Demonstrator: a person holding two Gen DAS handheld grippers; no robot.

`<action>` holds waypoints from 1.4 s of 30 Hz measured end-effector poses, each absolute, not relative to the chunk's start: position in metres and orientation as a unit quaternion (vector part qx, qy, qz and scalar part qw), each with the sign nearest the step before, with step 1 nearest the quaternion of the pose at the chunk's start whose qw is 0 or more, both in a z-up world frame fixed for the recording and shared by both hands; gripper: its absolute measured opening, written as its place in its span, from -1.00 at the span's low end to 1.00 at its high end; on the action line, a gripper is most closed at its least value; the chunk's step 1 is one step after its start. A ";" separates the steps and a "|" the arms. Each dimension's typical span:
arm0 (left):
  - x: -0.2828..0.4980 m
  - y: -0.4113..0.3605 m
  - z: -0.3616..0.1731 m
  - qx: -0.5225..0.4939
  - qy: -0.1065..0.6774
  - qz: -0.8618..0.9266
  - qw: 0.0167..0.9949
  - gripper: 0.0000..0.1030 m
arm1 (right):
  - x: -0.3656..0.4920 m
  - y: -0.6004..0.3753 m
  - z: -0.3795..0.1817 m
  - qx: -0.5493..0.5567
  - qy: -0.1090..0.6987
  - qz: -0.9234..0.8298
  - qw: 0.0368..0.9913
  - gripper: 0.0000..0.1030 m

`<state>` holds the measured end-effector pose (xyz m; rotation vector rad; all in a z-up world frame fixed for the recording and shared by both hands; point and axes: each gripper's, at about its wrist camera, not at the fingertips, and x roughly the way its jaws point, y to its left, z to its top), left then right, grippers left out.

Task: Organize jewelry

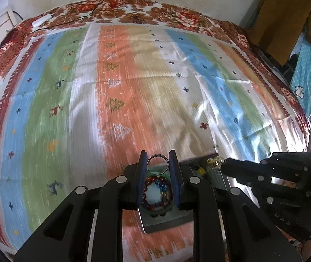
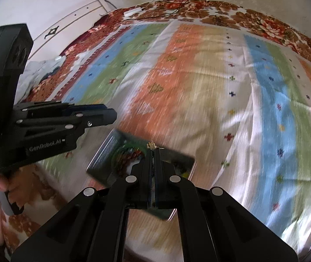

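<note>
Here, left claw (image 1: 158, 160) pinching ring (image 1: 157, 163), right claw (image 2: 154, 150) clamping gold trinket (image 2: 151, 145)

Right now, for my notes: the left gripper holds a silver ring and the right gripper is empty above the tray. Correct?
Not quite. The right gripper is shut on a small gold piece, as the right wrist view shows. The left gripper does hold the silver ring, above the tray.
</note>
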<state>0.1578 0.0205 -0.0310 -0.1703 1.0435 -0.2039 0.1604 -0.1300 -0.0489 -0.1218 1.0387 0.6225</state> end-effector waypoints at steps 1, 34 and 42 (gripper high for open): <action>0.156 0.020 -0.032 -0.083 0.497 -0.098 0.858 -0.62 | 0.157 -0.130 -0.050 -0.058 0.488 0.297 0.819 -0.95; 0.085 0.043 -0.023 -0.103 0.442 -0.066 0.889 0.85 | 0.097 -0.172 -0.040 -0.061 0.421 0.299 0.854 0.39; 0.065 0.031 -0.018 -0.066 0.416 -0.067 0.905 0.89 | 0.086 -0.175 -0.034 -0.066 0.394 0.298 0.867 0.70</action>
